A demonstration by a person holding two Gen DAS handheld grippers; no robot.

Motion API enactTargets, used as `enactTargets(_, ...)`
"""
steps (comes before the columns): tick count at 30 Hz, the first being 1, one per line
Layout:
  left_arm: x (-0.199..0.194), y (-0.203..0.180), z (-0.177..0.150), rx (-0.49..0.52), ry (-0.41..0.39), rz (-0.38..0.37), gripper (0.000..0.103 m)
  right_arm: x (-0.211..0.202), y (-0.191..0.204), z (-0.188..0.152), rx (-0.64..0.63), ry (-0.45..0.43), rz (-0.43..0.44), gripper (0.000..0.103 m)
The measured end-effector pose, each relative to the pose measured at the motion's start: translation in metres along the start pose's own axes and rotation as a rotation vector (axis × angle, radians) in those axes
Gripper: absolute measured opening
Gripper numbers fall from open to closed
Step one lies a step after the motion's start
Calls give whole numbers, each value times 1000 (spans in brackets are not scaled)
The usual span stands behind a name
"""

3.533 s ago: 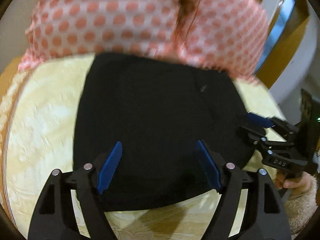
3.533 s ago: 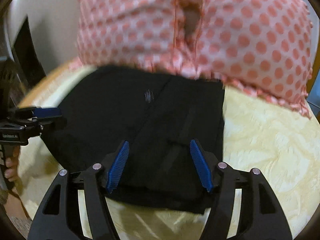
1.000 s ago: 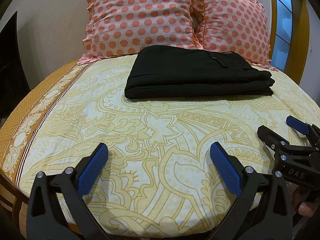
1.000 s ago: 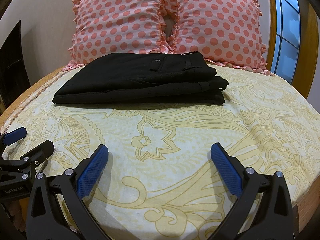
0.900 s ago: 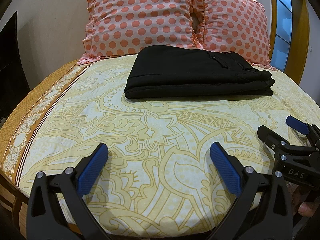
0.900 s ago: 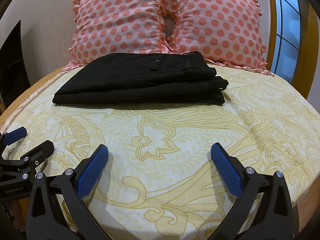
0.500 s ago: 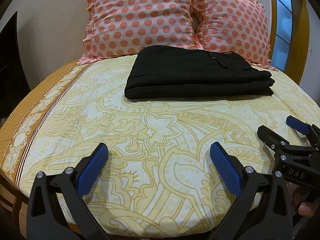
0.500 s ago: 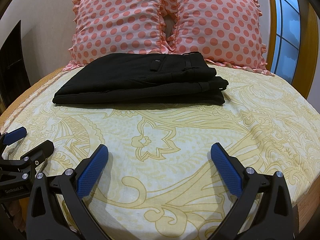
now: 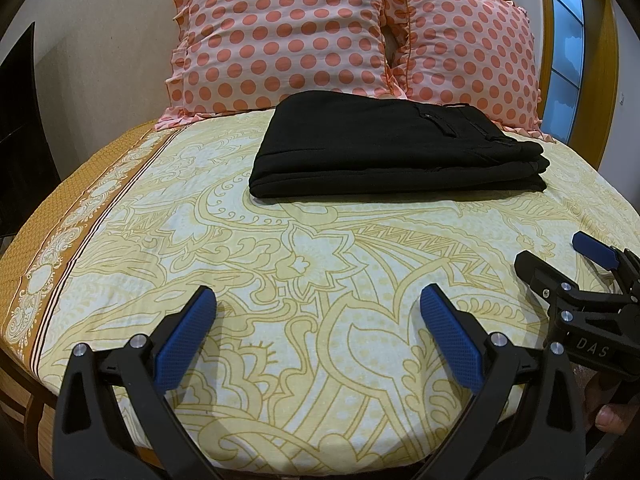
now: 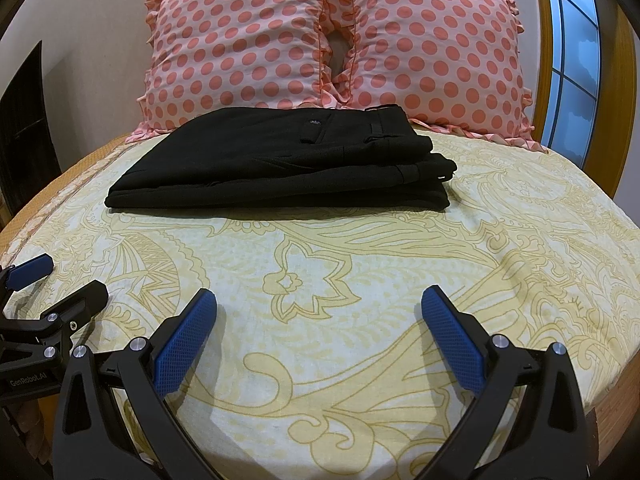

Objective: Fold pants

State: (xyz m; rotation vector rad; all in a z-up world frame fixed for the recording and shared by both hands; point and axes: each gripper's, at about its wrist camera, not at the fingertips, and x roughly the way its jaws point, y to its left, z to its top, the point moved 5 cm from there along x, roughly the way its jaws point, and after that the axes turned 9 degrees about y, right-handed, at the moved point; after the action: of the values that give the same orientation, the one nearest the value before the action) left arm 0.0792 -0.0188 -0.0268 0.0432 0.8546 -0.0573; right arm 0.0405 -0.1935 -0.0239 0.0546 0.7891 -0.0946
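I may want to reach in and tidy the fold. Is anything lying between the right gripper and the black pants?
Nothing visible: only bare patterned bedsheet lies between the open right gripper and the folded black pants.

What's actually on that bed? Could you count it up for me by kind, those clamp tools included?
Polka-dot pillows: 2, one beside the other
Folded black pants: 1
Patterned yellow bedsheet: 1
Hand-held grippers: 2, left gripper and right gripper, both open and empty
Total: 6
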Motion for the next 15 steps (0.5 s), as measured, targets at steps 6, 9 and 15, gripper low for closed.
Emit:
enactTargets(6,0,1,0,2,4,0,101,0,0,0,1,0,-1,102)
enactTargets(9,-1,1,1,2,-3,0,101,0,0,0,1,0,-1,102)
enactTargets(15,-1,1,2,-2,1,-1,101,0,0,0,1,-1,-1,102)
